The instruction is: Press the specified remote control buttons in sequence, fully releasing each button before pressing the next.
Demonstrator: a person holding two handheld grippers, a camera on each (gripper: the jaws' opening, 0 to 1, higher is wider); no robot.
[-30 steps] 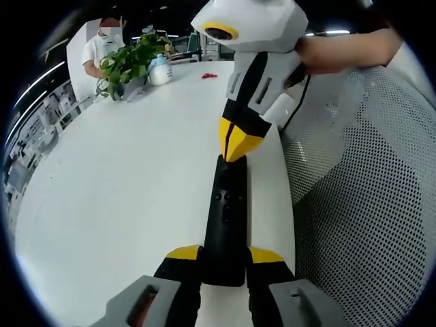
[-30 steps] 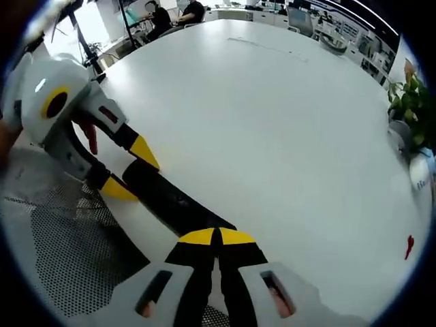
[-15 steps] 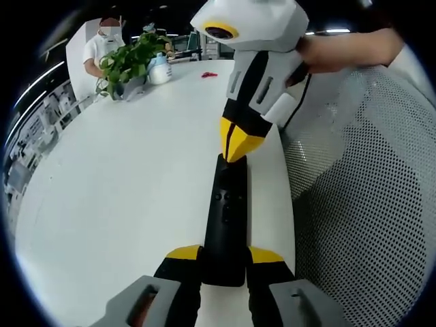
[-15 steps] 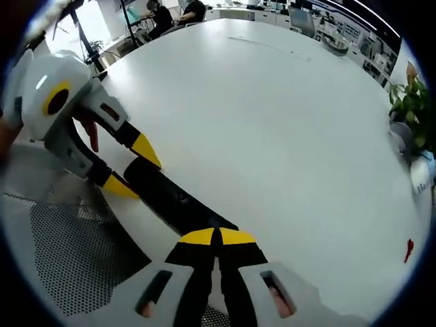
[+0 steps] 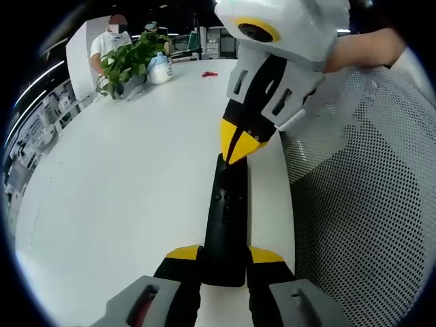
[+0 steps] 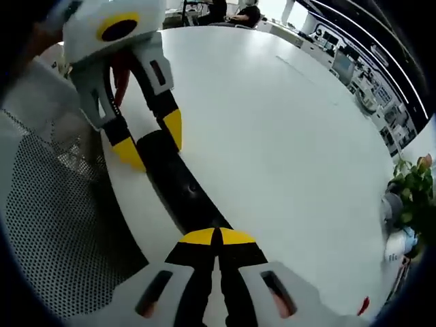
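Remote control (image 5: 227,218), long, slim, black, small buttons along its face.

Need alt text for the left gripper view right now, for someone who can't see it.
The left tongs clamp the near end of a black remote lying on a white table, while the right tongs, tips closed, touch its far end. A mesh chair sits right; a potted plant stands far back.

Black remote (image 5: 226,218) on white table (image 5: 122,177) — yellow-tipped claws, chair (image 5: 361,204) in black-dotted mesh.
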